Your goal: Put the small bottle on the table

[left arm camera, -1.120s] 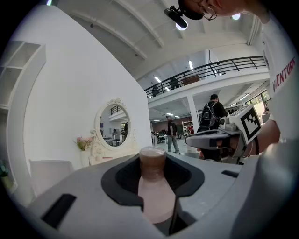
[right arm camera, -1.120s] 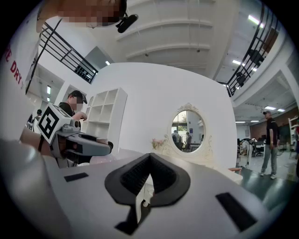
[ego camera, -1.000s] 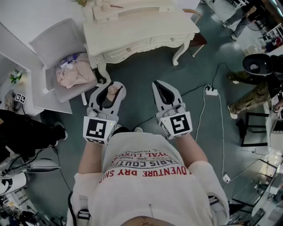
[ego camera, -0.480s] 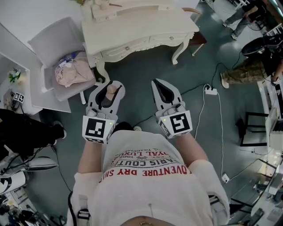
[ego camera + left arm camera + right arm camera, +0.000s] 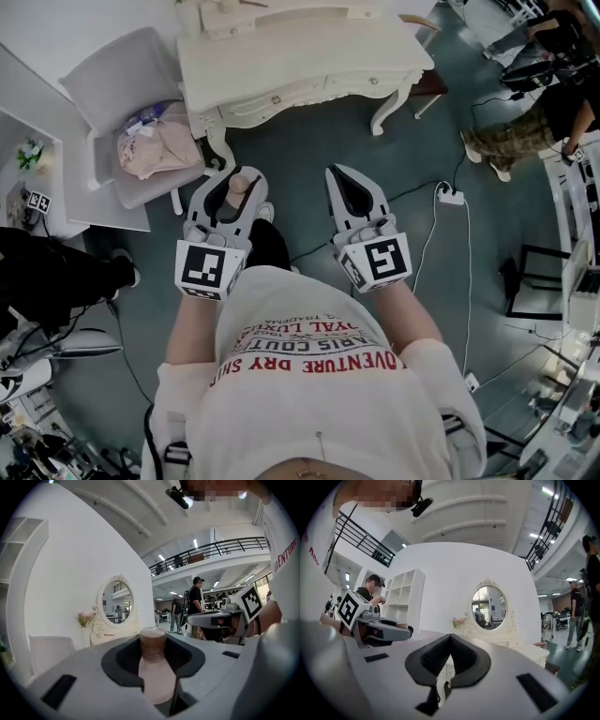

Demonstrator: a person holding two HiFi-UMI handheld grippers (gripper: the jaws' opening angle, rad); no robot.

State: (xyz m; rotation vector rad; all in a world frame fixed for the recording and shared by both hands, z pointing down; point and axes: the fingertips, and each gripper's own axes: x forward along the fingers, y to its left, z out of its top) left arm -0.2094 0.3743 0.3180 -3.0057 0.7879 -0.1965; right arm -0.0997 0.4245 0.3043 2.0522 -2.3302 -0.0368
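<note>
While the small bottle (image 5: 157,677) is clamped between the fingers of the left gripper (image 5: 234,183), over the floor on the near side of the white desk (image 5: 319,52), the carrying step is judged to be in hand. The right gripper (image 5: 450,638) is seen empty, its fingers narrowed until the tips meet. Next, the bottle would need to be carried farther, over the desk top, lowered and released. One bottle, one desk and two grippers are counted.

White tee (image 5: 319,375), red print; grey left tongs (image 5: 236,180), right tongs (image 5: 342,178).
</note>
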